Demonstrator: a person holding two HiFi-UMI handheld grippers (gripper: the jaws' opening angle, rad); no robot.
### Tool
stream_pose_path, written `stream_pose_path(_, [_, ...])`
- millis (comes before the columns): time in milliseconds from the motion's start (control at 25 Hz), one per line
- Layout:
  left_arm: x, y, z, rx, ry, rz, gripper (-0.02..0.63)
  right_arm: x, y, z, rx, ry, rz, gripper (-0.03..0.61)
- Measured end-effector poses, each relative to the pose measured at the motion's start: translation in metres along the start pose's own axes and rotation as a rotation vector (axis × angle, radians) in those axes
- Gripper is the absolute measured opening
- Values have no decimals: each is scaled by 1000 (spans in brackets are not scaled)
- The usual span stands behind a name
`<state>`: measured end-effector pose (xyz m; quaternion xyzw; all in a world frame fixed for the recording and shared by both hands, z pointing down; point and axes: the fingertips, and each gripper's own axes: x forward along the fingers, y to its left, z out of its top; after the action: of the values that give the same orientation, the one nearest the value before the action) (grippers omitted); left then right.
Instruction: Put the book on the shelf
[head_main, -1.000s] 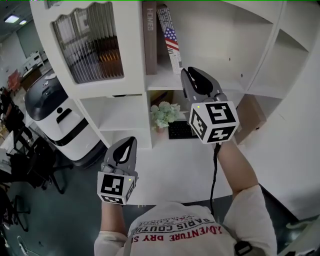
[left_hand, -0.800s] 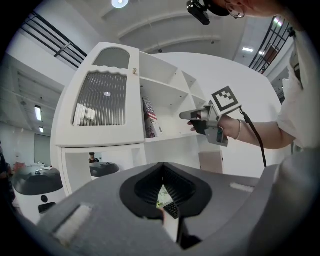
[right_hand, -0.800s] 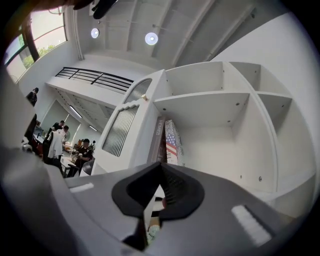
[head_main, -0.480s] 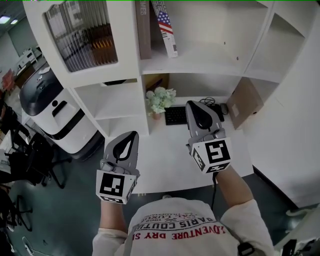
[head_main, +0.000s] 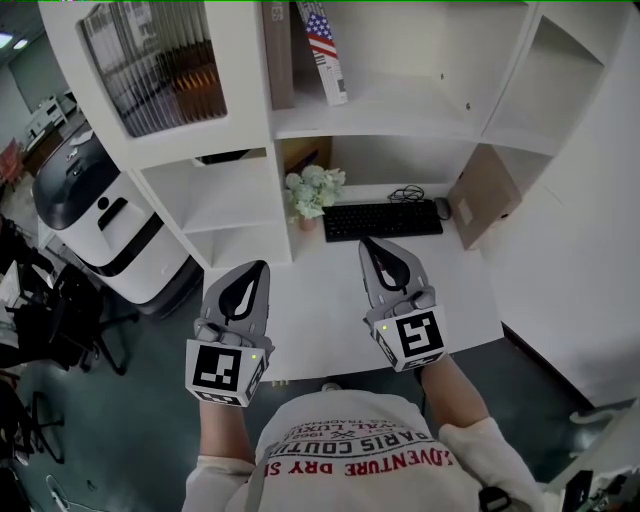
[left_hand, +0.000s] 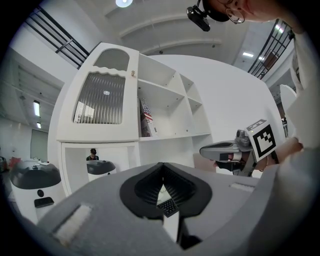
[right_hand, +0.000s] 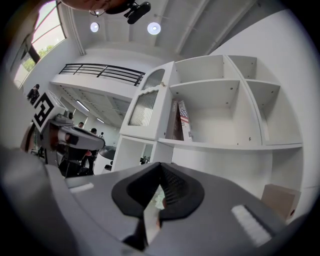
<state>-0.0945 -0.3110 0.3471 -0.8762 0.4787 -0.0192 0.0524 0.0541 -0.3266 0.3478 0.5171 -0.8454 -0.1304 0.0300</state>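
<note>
The book (head_main: 325, 45) with the flag cover is leaning in an upper compartment of the white shelf (head_main: 400, 120), against a brown book (head_main: 280, 55) that is standing upright. A ribbed cupboard door (head_main: 150, 70) is closing off the compartment to their left. Below, a keyboard (head_main: 382, 219), a mouse (head_main: 443, 208) and a small plant (head_main: 312, 192) are sitting at the back of the tabletop (head_main: 320, 320), with a brown box (head_main: 484, 195) leaning at the right. The left gripper (head_main: 252, 272) and right gripper (head_main: 372, 250) are hovering over the tabletop's front, each with its jaws together on nothing. A white machine (head_main: 100, 215) is standing on the floor at left.
</note>
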Motion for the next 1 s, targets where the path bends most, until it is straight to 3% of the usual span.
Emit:
stream_pose_path(240, [-3, -1, -8, -9, 15, 4, 6, -10, 3, -1, -5, 17, 35, 0])
stream_pose_path(680, [1, -3, -7, -2, 21, 12, 6, -11, -12, -8, 45, 27, -7, 0])
stream_pose_path(1000, [3, -11, -11, 0, 32, -10, 6, -11, -2, -14, 61, 25, 20, 0])
